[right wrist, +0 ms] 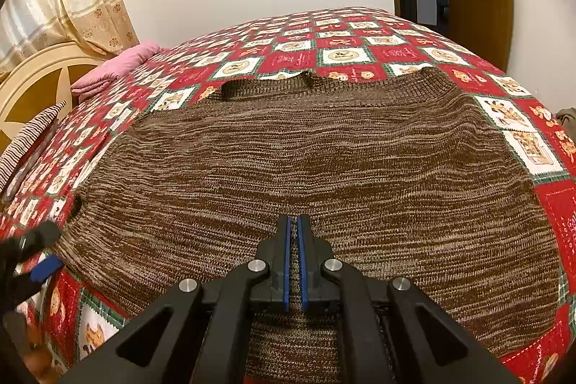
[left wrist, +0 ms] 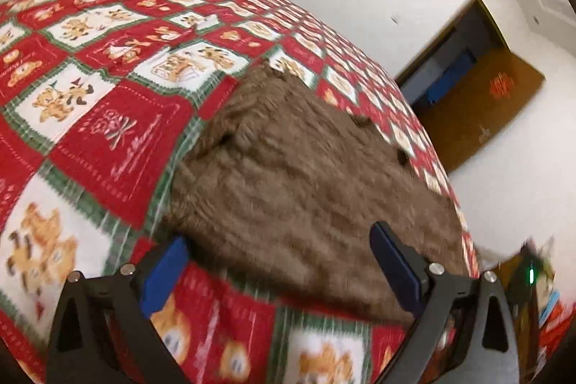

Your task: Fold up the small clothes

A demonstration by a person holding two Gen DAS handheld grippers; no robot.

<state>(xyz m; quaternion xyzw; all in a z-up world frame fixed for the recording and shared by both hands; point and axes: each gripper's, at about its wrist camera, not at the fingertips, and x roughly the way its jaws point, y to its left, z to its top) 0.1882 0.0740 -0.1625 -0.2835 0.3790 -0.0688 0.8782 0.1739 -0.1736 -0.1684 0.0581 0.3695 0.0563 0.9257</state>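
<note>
Brown knit sweater flat beneath the closed, empty right tool, beside the wide-open left tool.

**Black linkage, blue pads, silver pins**

The left gripper is built of matte black plastic arms with triangular cut-outs; round silver pivot pins sit at the joints; each finger carries a flat rectangular pad in saturated blue. The right gripper shares the same build: black angular links with triangular openings; four silver pin heads in a row across the linkage; thin blue pads edging the inner faces of the black fingers. No skin, sleeve or cable can be made out clearly.
</note>
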